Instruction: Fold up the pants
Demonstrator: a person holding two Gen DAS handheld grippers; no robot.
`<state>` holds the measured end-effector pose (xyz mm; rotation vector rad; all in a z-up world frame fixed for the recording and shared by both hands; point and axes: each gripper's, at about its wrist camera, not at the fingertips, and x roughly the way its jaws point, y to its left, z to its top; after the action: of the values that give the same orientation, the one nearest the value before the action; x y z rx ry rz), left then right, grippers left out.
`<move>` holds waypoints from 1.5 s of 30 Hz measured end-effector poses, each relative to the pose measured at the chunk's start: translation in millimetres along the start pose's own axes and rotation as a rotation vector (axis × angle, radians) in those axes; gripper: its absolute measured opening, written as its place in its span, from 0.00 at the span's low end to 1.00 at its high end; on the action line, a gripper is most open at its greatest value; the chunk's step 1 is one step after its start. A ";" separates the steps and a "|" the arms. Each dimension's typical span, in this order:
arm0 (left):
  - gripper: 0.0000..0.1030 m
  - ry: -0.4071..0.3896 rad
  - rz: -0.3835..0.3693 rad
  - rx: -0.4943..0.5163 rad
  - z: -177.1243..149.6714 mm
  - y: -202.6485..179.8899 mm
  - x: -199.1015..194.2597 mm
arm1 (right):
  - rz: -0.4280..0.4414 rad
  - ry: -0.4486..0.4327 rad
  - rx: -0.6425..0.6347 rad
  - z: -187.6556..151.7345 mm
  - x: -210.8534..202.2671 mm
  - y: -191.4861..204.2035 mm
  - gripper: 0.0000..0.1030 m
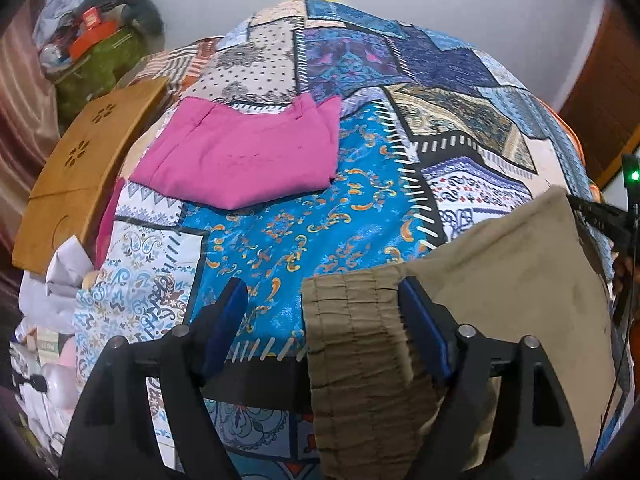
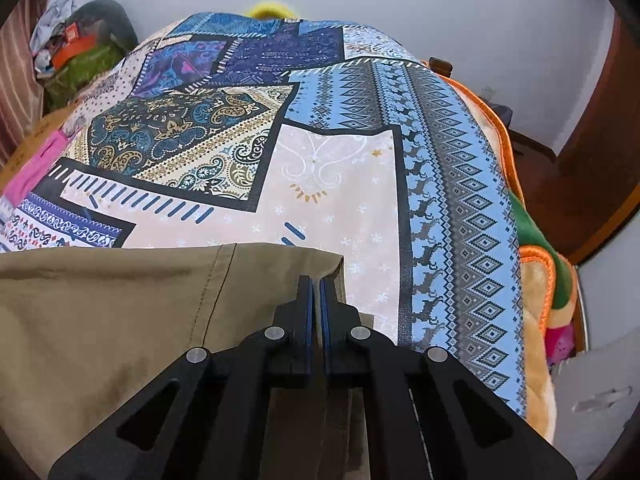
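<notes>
The khaki pants (image 1: 500, 280) lie spread on the bed's patchwork cover (image 1: 304, 232), their gathered waistband (image 1: 360, 340) at the near edge. The left tool (image 1: 324, 316) stands wide open around that waistband, pads not pressing, so nothing is held there. The right tool (image 2: 316, 300) is clenched tight at the hemmed corner (image 2: 320, 264) of a leg; whether cloth is truly pinched between the pads, I cannot tell. That is the risk, in my judgement: lift with the right alone and the corner could slip free, or the loose waistband end could drag and bunch the fold. Only the left view shows a folded pink garment (image 1: 244, 156) farther up the bed and a wooden board (image 1: 84, 168) beside it; only the right view shows the orange-edged blanket (image 2: 532, 264) at the bed's far side.
</notes>
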<state>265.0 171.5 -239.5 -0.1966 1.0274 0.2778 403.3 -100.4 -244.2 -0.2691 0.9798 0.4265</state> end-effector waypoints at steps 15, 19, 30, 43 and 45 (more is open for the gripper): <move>0.76 -0.073 -0.141 0.209 19.6 -48.2 -49.9 | 0.231 -0.090 -0.064 19.9 -73.4 56.2 0.59; 0.76 -0.038 -0.117 0.251 15.5 -61.5 -30.1 | 0.290 -0.011 -0.091 15.0 -49.6 85.0 0.59; 0.78 0.047 -0.083 0.152 6.0 -25.3 4.5 | 0.319 0.167 -0.068 2.4 -3.0 89.2 0.60; 0.79 0.009 -0.069 0.174 -35.5 -11.1 -42.7 | 0.266 0.173 -0.114 -62.4 -59.5 63.1 0.61; 0.79 -0.010 -0.061 0.184 -43.2 -11.8 -51.5 | 0.255 0.176 -0.109 -74.6 -69.0 59.0 0.61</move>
<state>208.6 140.8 -216.5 -0.0595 1.0293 0.1280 287.2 -94.1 -227.4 -0.2846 1.1704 0.7000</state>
